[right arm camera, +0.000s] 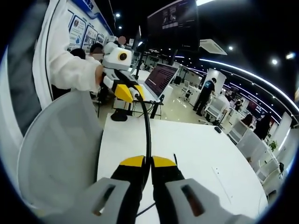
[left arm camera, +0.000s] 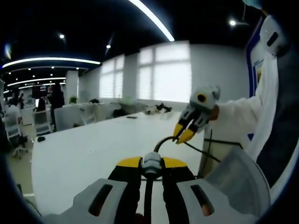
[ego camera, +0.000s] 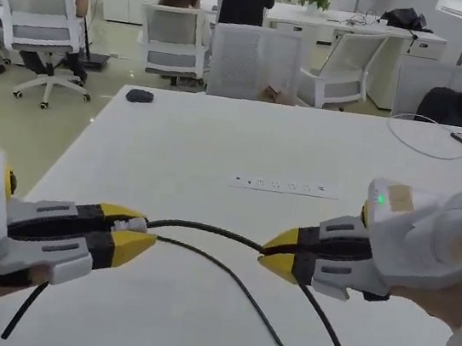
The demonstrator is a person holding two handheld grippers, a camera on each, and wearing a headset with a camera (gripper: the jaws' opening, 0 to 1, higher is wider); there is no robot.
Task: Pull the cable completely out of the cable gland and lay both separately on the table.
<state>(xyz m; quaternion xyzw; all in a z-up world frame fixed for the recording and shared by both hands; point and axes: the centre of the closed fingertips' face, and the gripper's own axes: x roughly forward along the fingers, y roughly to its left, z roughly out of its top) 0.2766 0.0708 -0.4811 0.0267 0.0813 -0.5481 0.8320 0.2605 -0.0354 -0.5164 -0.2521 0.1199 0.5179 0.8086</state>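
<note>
Black round cable [ego camera: 206, 228] runs in a short arc between the two claws, over the white tabletop [ego camera: 219, 137], and it is not yet out of the light grey plastic cable gland [ego camera: 131, 225]. The left claw [ego camera: 149, 232] is clenched on the gland, which sits between its yellow tips. The right claw [ego camera: 263, 253] is clenched on the cable itself, a little way from the gland. Two more stretches of the cable go down toward the near edge of the tabletop.
</note>
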